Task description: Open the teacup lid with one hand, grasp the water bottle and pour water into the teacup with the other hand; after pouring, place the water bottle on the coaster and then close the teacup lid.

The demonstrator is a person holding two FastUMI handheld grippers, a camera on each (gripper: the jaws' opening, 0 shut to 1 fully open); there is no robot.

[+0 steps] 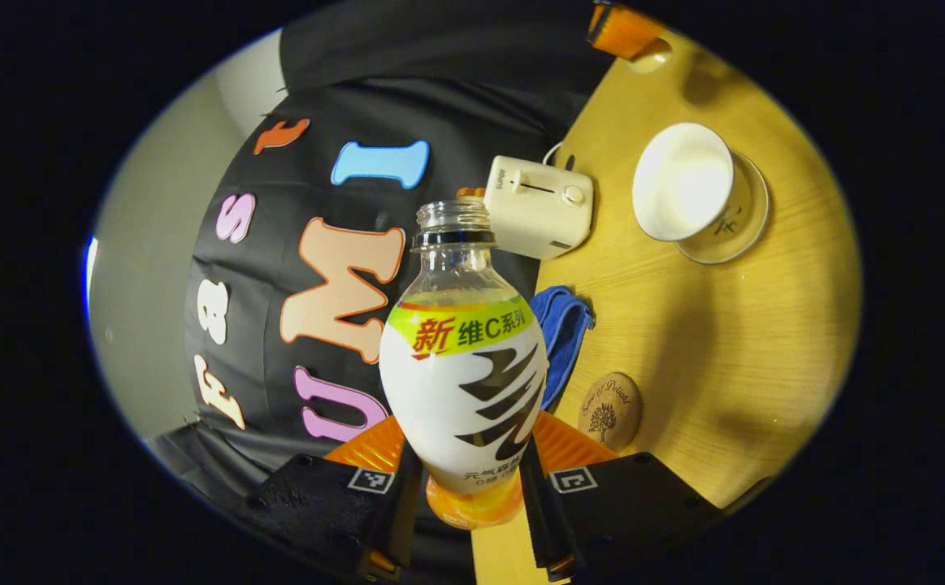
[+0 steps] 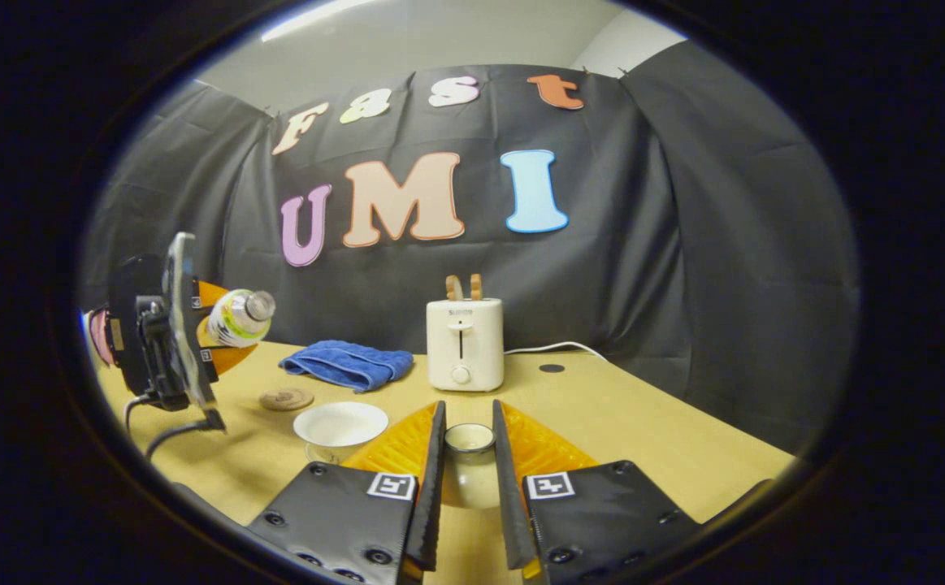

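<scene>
Above the table (image 1: pixel 708 341), the left hand-held gripper (image 1: pixel 472 479) pinches an uncapped, tilted water bottle (image 1: pixel 462 366), white-labelled with dark stripes.

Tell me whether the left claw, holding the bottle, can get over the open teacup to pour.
Probably yes. The left claw holds the bottle raised and tilted, the teacup stands uncovered, and nothing stands between them.

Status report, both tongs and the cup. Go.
Left tongs shut on water bottle, uncapped, tipped sideways above the table. Right tongs shut on teacup lid, held aside. Teacup open on its saucer. Coaster bare, nothing blocking.
</scene>
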